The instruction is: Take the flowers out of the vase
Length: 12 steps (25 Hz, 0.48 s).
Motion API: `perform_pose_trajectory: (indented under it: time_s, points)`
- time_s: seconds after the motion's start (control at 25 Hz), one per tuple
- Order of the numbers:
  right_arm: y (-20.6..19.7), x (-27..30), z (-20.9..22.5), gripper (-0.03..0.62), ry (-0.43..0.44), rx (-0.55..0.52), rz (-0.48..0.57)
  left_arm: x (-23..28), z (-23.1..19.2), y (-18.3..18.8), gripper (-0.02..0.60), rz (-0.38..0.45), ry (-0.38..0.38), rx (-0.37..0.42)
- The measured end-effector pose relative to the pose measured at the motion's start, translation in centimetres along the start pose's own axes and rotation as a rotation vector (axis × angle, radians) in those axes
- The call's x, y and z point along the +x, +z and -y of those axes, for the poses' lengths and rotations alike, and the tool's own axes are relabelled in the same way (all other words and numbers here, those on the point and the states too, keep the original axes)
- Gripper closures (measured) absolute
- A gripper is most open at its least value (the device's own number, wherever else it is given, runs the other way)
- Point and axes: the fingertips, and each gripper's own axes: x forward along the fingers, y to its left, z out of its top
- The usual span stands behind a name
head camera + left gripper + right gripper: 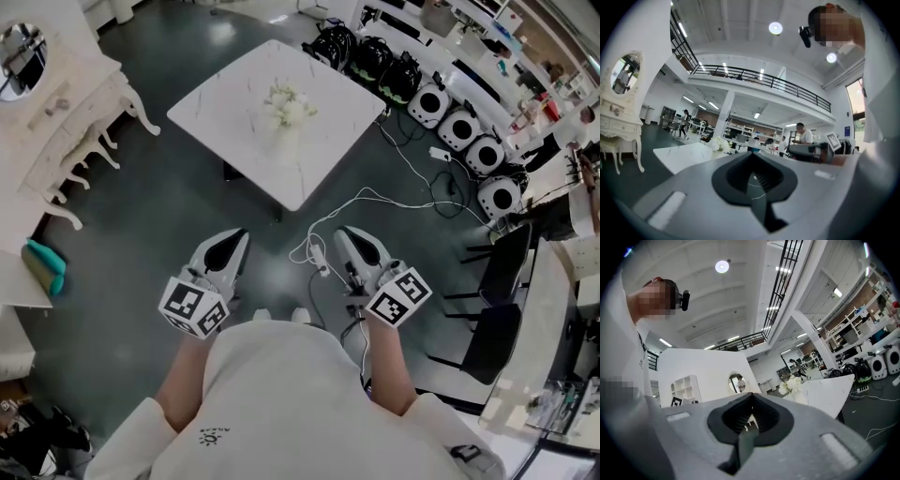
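A bunch of white flowers stands in a pale vase in the middle of a white marble table, far ahead of me. Both grippers hover over the dark floor, well short of the table. My left gripper is shut with nothing in it, and my right gripper is shut and empty too. In the left gripper view the flowers sit small on the table beyond the closed jaws. From the right gripper view the flowers appear right of the jaw tips, on the table.
A white dresser with a round mirror stands at the left. White cables and a power strip lie on the floor between me and the table. Round black-and-white machines line the right side, with black chairs nearer. People stand in the background.
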Motion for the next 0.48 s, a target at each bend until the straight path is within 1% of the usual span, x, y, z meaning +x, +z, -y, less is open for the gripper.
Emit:
perform_pose_trajectory:
  time_s: [0.24, 0.48]
  points:
    - [-1.1, 1.1, -1.8, 0.594, -0.003, -0.037, -0.005, -1.9, -1.7, -0.5, 0.592, 0.006, 0.001, -0.015]
    - [-1.8, 1.9, -3.2, 0.594, -0.019, -0.038, -0.013, -3.7, -2.8, -0.7, 0.592, 0.005, -0.01, -0.021]
